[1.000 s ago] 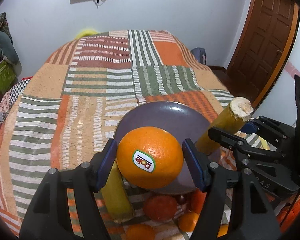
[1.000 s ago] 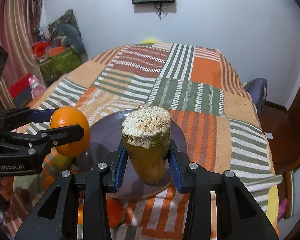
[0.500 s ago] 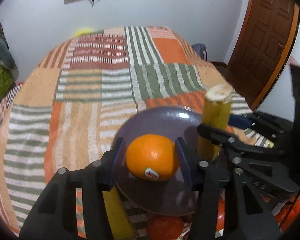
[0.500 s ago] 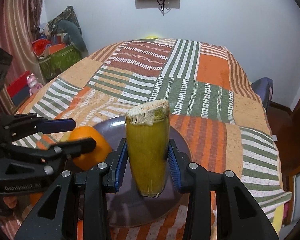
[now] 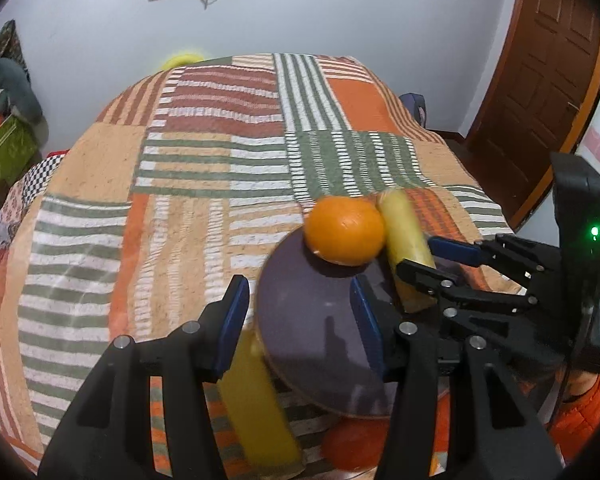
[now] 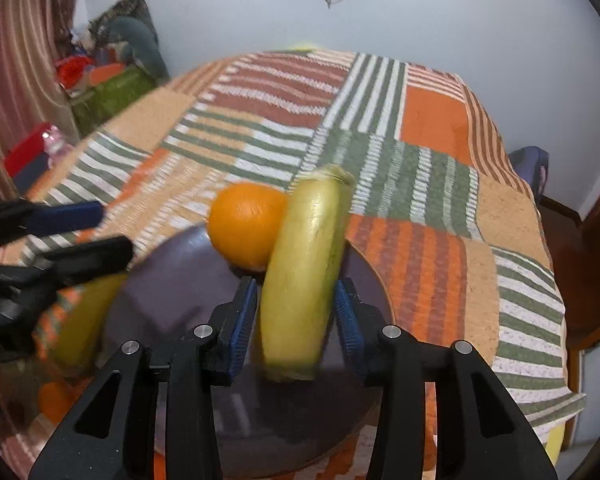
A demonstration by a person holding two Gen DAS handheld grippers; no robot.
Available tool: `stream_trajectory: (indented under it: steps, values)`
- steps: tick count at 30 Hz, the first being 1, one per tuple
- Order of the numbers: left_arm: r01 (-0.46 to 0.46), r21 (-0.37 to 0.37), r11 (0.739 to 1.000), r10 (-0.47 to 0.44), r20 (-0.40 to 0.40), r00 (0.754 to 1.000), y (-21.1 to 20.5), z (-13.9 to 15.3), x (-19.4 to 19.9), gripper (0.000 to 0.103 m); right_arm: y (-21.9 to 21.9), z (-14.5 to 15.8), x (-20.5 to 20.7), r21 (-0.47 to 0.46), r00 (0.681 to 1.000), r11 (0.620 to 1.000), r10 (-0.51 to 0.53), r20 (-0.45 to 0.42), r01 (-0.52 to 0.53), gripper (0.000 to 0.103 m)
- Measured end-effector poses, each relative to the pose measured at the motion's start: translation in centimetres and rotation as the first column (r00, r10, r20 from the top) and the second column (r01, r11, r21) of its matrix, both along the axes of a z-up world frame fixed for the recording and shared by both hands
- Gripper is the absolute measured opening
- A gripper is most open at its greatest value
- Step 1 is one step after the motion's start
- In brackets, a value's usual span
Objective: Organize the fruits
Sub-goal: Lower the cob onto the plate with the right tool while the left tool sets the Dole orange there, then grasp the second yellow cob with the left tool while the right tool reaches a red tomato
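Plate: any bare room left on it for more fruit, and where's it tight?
The purple plate is bare across its near and left part, bordered by the orange and the yellow fruit on its far side. The quilt beyond the plate is bare too. It is crowded below the plate's near edge, where another yellow fruit and small orange fruits lie.

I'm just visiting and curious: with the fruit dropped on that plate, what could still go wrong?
The orange sits at the far rim of the plate, so it might roll off onto the quilt.

The yellow fruit lies between the right gripper's fingers, whose jaws have just been opening; pulling back carelessly could drag it off.
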State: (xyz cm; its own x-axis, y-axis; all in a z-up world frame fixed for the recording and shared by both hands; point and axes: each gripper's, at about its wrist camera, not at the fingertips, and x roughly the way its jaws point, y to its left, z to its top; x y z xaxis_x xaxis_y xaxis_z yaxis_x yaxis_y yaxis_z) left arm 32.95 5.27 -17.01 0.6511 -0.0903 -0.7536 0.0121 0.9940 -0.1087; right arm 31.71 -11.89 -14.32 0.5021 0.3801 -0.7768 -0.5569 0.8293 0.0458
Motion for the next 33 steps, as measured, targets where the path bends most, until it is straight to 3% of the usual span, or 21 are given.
stream_trajectory:
  steps: [3, 14, 18, 24, 33]
  values:
    - [-0.013, -0.003, 1.000, 0.013, 0.000, 1.000, 0.8, 0.1, -0.5, 0.052, -0.6, -0.3, 0.2, 0.044, 0.999, 0.999, -0.004, -0.047, 0.006, 0.039]
    - [-0.047, 0.004, 0.999, 0.047, 0.020, 0.999, 2.6, 1.9, -4.1, 0.052, -0.2, 2.7, -3.3, 0.001, 1.000, 1.000, 0.011, 0.028, -0.011, 0.040]
    - [-0.052, 0.033, 0.998, 0.050, 0.054, 0.997, 3.0, 3.4, -6.6, 0.061, 0.1, 4.5, -5.0, 0.012, 0.998, 1.000, 0.021, 0.060, -0.022, 0.040]
    - [-0.069, 0.056, 0.996, 0.065, 0.065, 0.996, 4.4, 4.5, -9.6, 0.066, 1.3, 6.0, -7.5, 0.027, 0.995, 0.999, 0.036, 0.092, -0.039, 0.045]
    - [-0.055, 0.061, 0.997, 0.055, -0.008, 0.998, 5.3, 2.0, -12.6, 0.066, 0.6, 4.0, -10.5, 0.022, 1.000, 1.000, 0.004, 0.022, -0.005, 0.046]
